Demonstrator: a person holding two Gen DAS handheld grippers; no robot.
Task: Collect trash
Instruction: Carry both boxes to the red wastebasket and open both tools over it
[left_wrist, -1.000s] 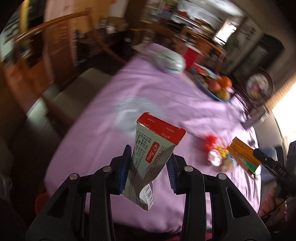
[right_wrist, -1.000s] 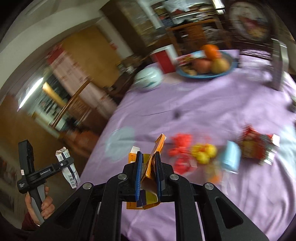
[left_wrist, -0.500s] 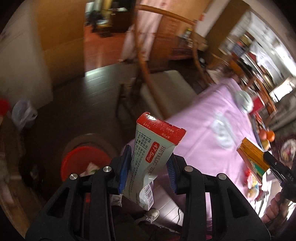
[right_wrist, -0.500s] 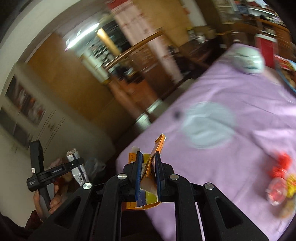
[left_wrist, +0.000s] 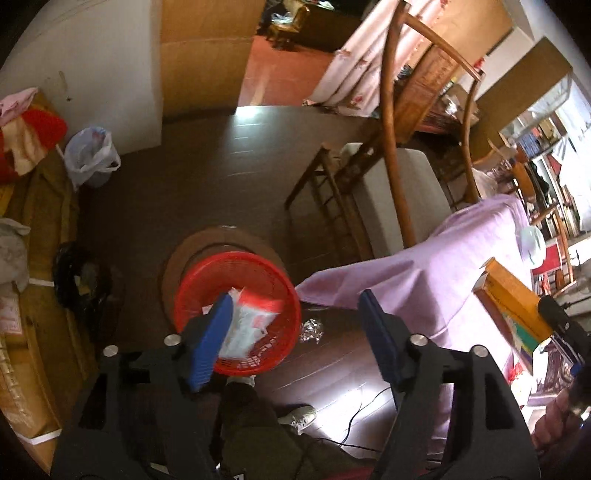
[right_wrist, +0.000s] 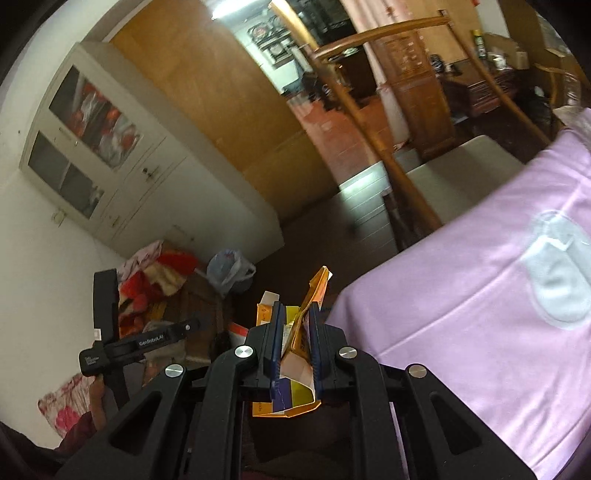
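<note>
My left gripper (left_wrist: 295, 328) is open and empty above a red basket (left_wrist: 192, 291) on the dark floor. The white and red medicine box (left_wrist: 251, 317) lies inside the basket. My right gripper (right_wrist: 295, 336) is shut on a flattened orange carton (right_wrist: 304, 317), held beside the table's corner. The same carton shows at the right of the left wrist view (left_wrist: 513, 306). The left gripper also shows in the right wrist view (right_wrist: 140, 341), low at the left.
A purple tablecloth (left_wrist: 443, 273) hangs off the table at the right. A wooden chair (left_wrist: 395, 177) with a grey seat stands beside it. A crumpled foil scrap (left_wrist: 310, 328) lies on the floor by the basket. A plastic bag (left_wrist: 90, 157) stands near the wall.
My left gripper has opened and let go of the medicine box, which now lies in the red basket. Both grippers have swung from the table toward the floor.
</note>
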